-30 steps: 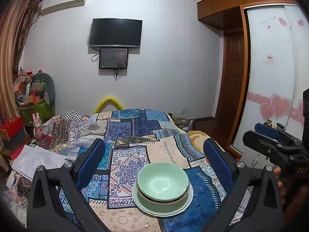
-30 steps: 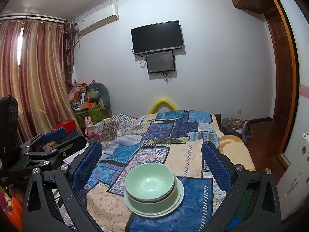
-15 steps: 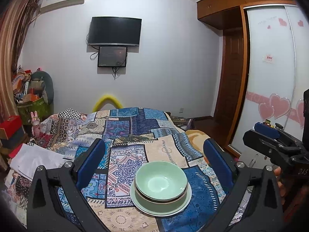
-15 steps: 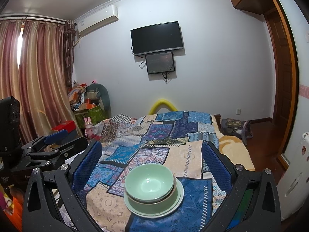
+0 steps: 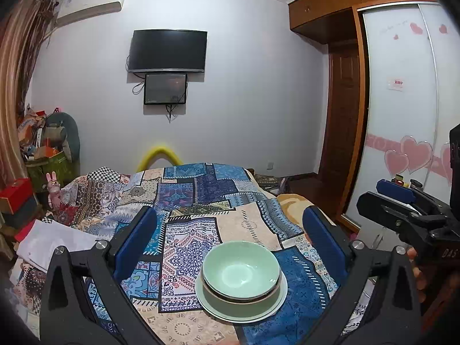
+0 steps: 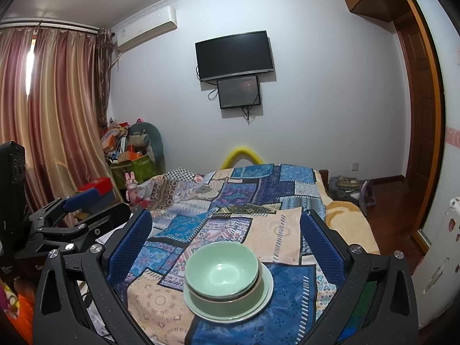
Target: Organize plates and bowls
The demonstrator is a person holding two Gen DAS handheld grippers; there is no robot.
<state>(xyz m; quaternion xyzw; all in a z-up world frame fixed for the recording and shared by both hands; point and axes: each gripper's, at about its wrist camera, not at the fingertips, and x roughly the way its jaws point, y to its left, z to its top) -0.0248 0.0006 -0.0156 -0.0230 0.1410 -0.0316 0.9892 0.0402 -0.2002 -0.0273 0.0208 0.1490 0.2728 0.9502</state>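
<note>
A pale green bowl (image 5: 241, 270) sits nested in a second green bowl, both stacked on a pale green plate (image 5: 271, 306) on the patchwork cloth. In the right wrist view the same bowl (image 6: 221, 270) and plate (image 6: 266, 293) lie near the front. My left gripper (image 5: 230, 238) hovers above and behind the stack, wide open and holding nothing. My right gripper (image 6: 225, 237) is likewise wide open above the stack, nothing between its blue pads. Each gripper shows at the other view's edge: the right gripper (image 5: 402, 201) and the left gripper (image 6: 77, 212).
The patchwork cloth (image 5: 189, 201) covers a table or bed that falls away at the right edge. White paper (image 5: 51, 238) lies at the left. Clutter and a red box (image 5: 15, 192) stand by the curtain. A wardrobe (image 5: 402, 115) stands at the right.
Both views have drifted only slightly; the left view shifted a little, so the stack sits slightly left of before. Both grippers stay open and the dishes have not moved.
</note>
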